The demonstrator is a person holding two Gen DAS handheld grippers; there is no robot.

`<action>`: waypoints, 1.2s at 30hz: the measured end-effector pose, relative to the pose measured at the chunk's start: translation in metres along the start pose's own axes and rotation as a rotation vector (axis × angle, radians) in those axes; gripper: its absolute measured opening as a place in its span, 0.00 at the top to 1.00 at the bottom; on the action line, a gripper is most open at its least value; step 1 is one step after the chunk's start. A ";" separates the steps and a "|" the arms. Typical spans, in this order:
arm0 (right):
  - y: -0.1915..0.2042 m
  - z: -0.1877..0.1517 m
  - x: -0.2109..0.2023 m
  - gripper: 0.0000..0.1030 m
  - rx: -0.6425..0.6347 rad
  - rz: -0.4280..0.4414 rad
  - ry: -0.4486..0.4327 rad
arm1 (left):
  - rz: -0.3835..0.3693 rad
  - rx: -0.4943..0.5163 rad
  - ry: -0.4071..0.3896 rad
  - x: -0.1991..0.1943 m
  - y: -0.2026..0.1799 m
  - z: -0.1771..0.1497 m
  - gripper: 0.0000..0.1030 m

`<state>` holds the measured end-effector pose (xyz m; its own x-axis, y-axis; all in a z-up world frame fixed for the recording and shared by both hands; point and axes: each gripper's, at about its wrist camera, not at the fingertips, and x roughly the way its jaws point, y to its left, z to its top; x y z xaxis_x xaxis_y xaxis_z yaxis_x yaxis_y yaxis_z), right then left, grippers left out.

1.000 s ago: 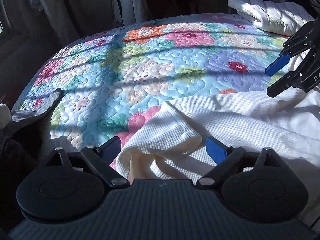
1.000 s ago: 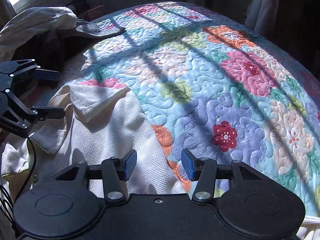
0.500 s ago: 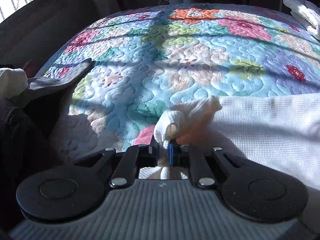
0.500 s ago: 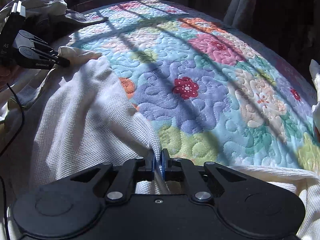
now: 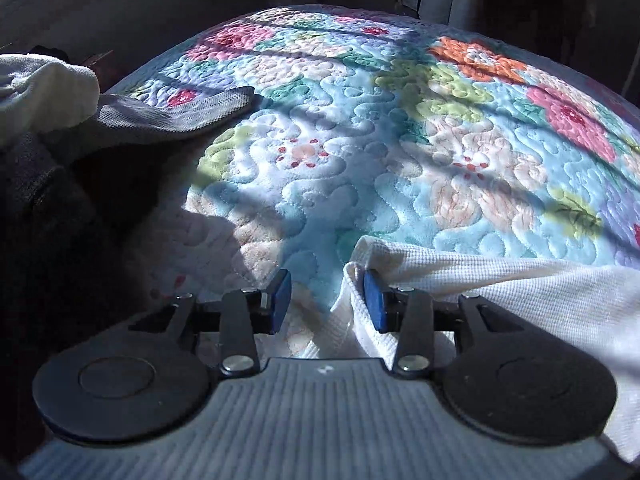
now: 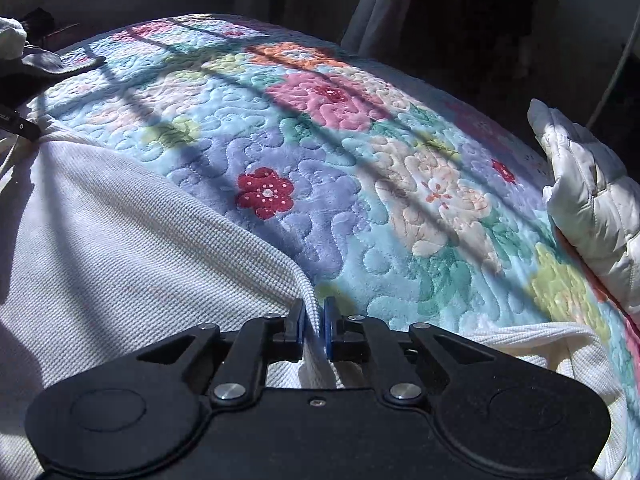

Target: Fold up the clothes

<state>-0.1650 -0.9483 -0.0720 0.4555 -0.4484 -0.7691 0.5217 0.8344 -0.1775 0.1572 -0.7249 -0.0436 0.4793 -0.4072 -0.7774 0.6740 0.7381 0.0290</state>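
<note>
Right now your left claw is wide open, and the corner of the white waffle cloth sits against its right finger, not pinched. Your right claw is nearly closed and pinches a fold of the same cloth. That cloth lies on the flowery quilt, along the quilt's near edge. A grey garment lies at the quilt's far left edge, and a white pillow at its right edge.
</note>
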 end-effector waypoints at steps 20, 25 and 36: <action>0.176 0.013 -0.022 0.38 0.246 0.885 0.225 | -0.184 0.288 -0.037 -0.136 0.022 -0.156 0.22; 0.205 0.024 -0.015 0.95 0.255 0.868 0.178 | -0.153 0.147 0.023 -0.125 0.038 -0.177 0.22; 0.205 0.041 -0.064 0.46 0.284 1.027 0.027 | -0.126 -0.199 0.188 -0.155 0.088 -0.201 0.22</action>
<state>-0.0573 -0.7614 -0.0343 0.7587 0.4373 -0.4828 0.0477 0.7019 0.7107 0.0295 -0.4884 -0.0472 0.2743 -0.4090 -0.8703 0.5891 0.7868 -0.1841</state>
